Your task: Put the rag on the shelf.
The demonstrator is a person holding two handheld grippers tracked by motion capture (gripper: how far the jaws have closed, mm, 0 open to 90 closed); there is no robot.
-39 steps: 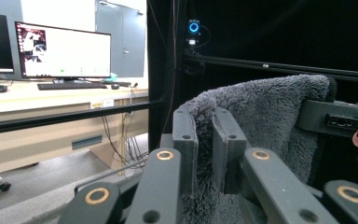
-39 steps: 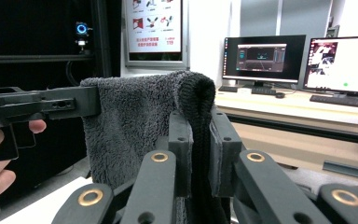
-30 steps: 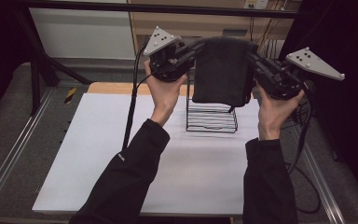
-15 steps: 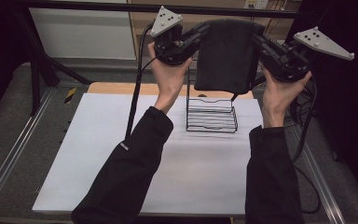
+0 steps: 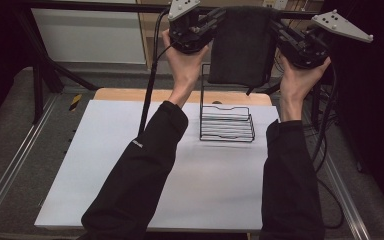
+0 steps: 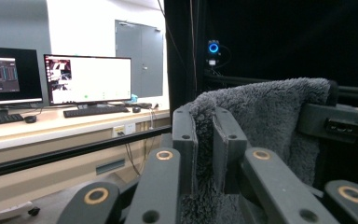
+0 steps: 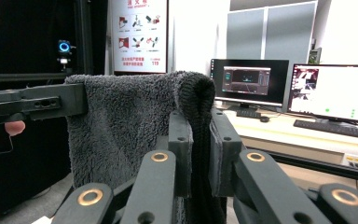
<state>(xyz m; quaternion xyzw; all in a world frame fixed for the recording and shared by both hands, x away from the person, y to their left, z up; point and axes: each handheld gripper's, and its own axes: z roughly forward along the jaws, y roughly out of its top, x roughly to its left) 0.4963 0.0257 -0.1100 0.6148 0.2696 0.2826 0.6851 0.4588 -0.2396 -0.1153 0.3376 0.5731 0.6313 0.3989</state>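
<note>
You had the dark towel (image 5: 240, 47) clamped at its top corners in both the left gripper (image 5: 215, 20) and right gripper (image 5: 278, 27), stretched above the wire rack (image 5: 226, 125), not yet hung on it.

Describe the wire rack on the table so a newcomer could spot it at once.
Start at the white tabletop. Near its far edge, between the person's forearms, stands a small black wire rack with horizontal bars. It sits directly beneath the dark grey fluffy towel, and it is the one see-through metal frame there.
</note>
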